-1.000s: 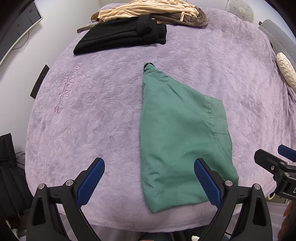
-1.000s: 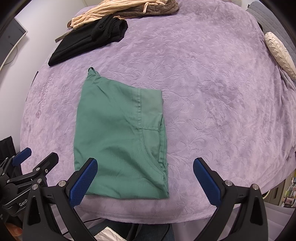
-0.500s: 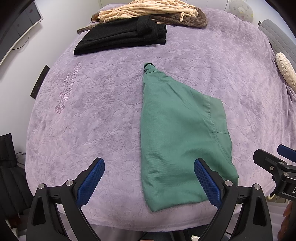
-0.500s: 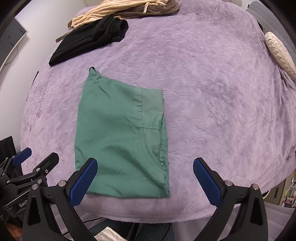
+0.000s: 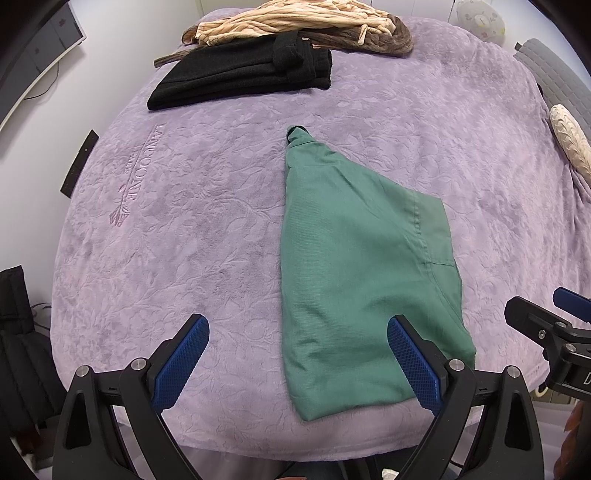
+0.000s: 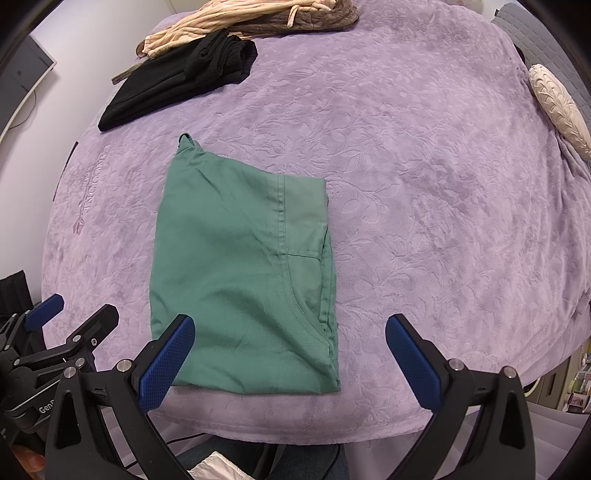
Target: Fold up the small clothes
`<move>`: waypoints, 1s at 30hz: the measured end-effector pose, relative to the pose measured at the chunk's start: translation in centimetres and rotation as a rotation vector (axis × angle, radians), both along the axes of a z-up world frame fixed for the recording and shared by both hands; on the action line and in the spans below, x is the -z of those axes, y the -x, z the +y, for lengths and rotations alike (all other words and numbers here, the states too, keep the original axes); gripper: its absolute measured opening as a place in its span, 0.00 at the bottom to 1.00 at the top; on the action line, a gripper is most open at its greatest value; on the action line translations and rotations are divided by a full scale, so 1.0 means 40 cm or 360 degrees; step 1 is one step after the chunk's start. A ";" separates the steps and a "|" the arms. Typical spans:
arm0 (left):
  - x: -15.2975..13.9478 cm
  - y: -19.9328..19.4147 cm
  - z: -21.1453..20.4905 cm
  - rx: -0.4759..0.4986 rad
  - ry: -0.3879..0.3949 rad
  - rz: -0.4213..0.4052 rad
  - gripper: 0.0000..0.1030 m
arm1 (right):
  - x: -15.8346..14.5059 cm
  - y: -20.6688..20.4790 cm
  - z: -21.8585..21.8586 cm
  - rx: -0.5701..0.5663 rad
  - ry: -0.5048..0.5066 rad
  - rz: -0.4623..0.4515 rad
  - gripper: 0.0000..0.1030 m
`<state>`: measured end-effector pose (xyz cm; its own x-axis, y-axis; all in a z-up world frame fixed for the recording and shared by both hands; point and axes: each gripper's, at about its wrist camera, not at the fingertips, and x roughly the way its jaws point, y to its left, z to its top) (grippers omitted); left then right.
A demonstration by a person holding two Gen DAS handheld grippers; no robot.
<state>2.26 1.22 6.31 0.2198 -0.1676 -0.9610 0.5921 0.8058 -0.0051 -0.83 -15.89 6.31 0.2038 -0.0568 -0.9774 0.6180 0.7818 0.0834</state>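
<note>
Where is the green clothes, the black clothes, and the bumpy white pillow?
green clothes (image 6: 236, 266), right wrist view, middle of the fabric
black clothes (image 5: 240, 75), left wrist view, middle of the folded pile
bumpy white pillow (image 6: 557, 105), right wrist view, its middle

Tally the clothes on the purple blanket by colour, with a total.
Green: 1, the folded green garment nearest the claws.
Black: 1, the folded black garment near the far edge.
Beige: 1, the beige striped garment behind it.
Brown: 1, the brown garment under the beige one.
Total: 4
</note>
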 end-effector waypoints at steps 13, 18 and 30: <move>0.000 -0.003 0.004 -0.0010 -0.0001 0.0016 0.95 | 0.002 0.001 0.009 0.0007 -0.0002 0.0002 1.00; 0.003 -0.001 0.003 -0.0015 -0.0008 0.0014 0.95 | 0.003 -0.002 0.010 0.0008 -0.0002 0.0005 1.00; 0.012 -0.004 0.006 -0.0019 -0.0015 0.0014 0.95 | 0.013 -0.007 0.008 -0.0005 -0.0010 0.0017 1.00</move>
<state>2.42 1.44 5.84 0.2130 -0.1557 -0.9646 0.5824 0.8129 -0.0026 -0.54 -15.56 5.78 0.1937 -0.0501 -0.9798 0.6166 0.7830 0.0818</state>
